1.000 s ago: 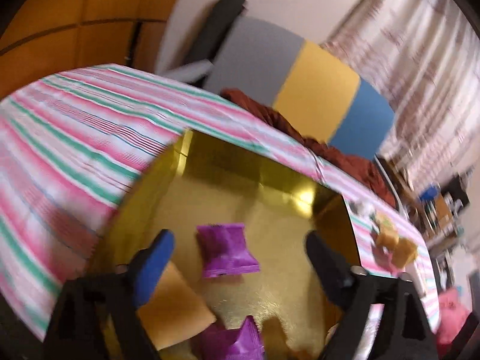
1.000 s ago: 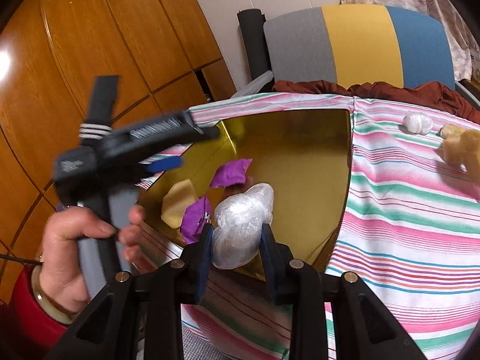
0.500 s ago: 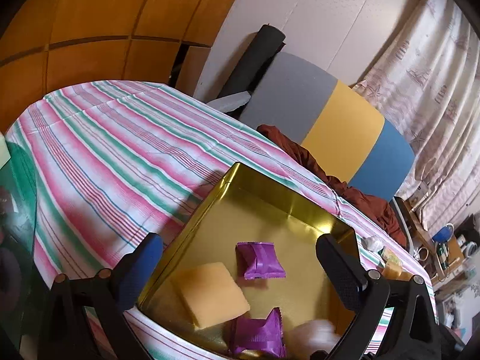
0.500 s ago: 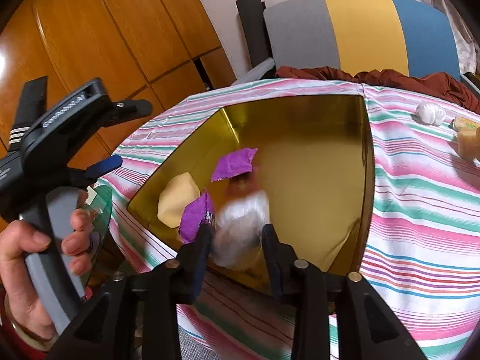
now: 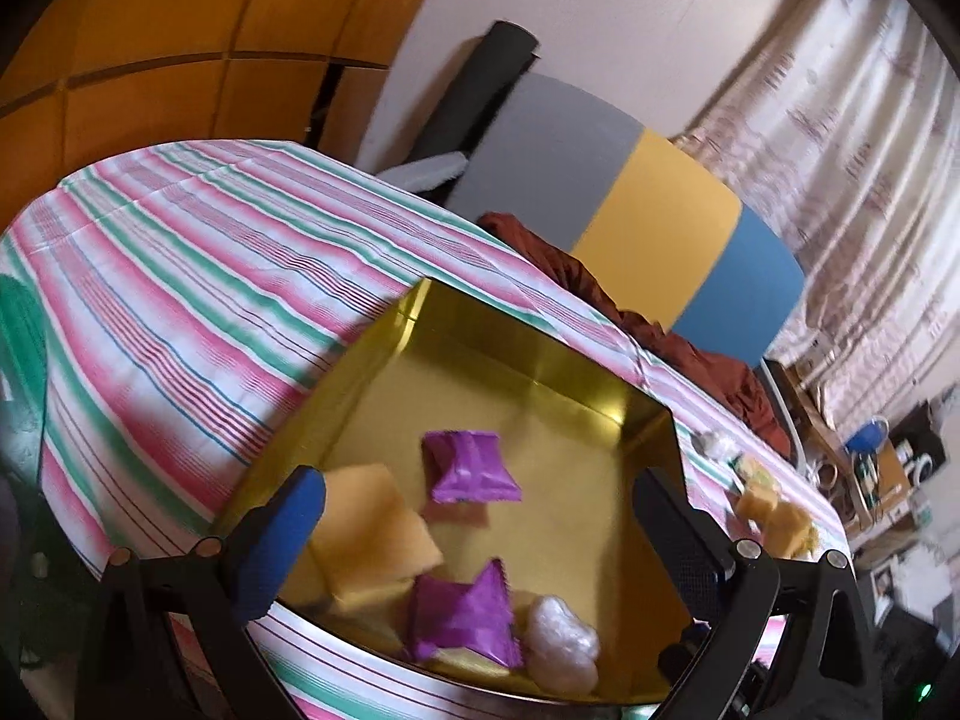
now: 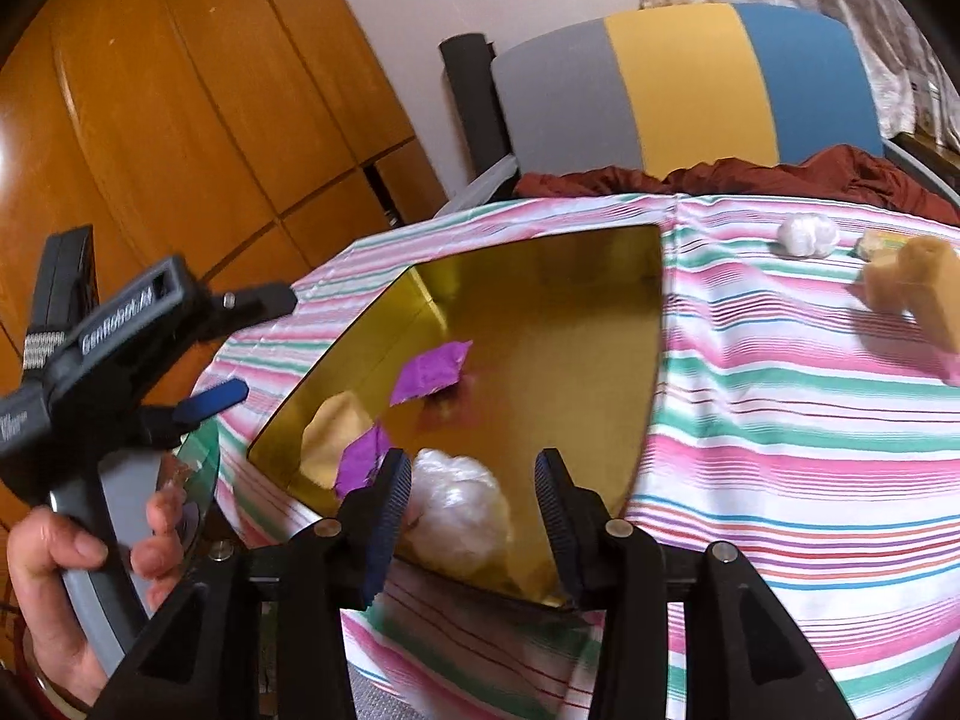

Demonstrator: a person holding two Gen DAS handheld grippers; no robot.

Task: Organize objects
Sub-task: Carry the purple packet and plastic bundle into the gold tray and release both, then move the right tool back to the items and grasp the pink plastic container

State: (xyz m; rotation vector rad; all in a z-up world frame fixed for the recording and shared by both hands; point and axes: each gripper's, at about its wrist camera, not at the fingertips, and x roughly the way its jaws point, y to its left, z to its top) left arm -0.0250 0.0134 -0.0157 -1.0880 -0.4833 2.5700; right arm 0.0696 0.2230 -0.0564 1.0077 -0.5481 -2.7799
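On your left gripper (image 6: 252, 342), seen from the right wrist view, pale raised lettering runs along the dark body and seems to read "GenRobot.AI". A second bit of lettering lower on its body is cut off and unreadable.

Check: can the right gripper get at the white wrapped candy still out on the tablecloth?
Probably yes. The right gripper is open and empty, and the white wrapped candy lies exposed on the striped tablecloth, nothing between.
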